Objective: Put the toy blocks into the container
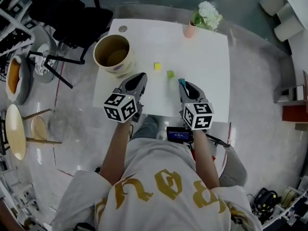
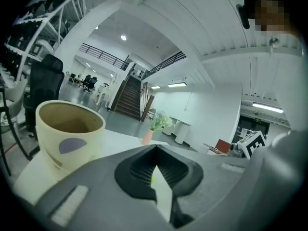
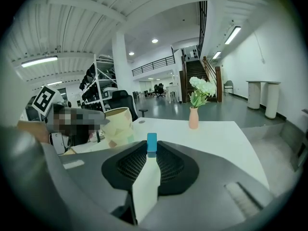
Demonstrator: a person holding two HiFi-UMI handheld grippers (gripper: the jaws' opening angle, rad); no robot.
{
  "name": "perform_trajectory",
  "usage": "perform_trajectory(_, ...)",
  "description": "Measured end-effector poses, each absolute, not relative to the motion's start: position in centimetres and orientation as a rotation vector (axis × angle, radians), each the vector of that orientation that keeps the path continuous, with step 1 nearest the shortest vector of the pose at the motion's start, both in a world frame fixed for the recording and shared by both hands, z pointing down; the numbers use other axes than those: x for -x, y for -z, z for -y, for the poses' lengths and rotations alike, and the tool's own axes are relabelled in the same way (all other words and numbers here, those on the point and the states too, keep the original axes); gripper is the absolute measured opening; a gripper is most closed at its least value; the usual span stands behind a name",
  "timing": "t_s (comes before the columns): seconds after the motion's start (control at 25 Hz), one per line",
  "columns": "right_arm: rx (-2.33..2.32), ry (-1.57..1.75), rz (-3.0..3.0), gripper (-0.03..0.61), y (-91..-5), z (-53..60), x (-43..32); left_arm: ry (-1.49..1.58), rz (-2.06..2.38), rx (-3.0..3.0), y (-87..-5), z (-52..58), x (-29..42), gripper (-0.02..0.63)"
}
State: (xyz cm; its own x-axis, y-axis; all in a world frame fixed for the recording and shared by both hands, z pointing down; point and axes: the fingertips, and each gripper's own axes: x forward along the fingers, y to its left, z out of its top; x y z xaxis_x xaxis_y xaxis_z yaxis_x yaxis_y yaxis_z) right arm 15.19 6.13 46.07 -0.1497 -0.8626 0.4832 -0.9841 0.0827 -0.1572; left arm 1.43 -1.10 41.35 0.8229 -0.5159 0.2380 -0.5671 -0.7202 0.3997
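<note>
A cream container (image 1: 113, 54) stands at the left end of the white table (image 1: 202, 57); it also shows in the left gripper view (image 2: 67, 134). A yellow block (image 1: 157, 66) and a green block (image 1: 170, 74) lie on the table in front of the grippers. My right gripper (image 1: 182, 83) is raised over the table's near edge, shut on a small blue block (image 3: 151, 142) at its tips. Over the near edge to the left hangs my left gripper (image 1: 141, 76), close to the container. Its jaws meet at the tips (image 2: 155, 152) with no block between them.
A pink vase of white flowers (image 1: 191, 29) stands at the table's far edge. A black office chair (image 1: 72, 18) sits beyond the container, off the table. Round stools and a tray (image 1: 14, 124) stand on the floor at left.
</note>
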Motion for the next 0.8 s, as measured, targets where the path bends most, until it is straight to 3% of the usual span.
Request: perform_trajectory(0.8,-1.843,-0.641,2.212,0.086,-43.6,-10.1,-12.9,-0.050,1.055,-2.562,-36.3,-2.8,5.4,0.002)
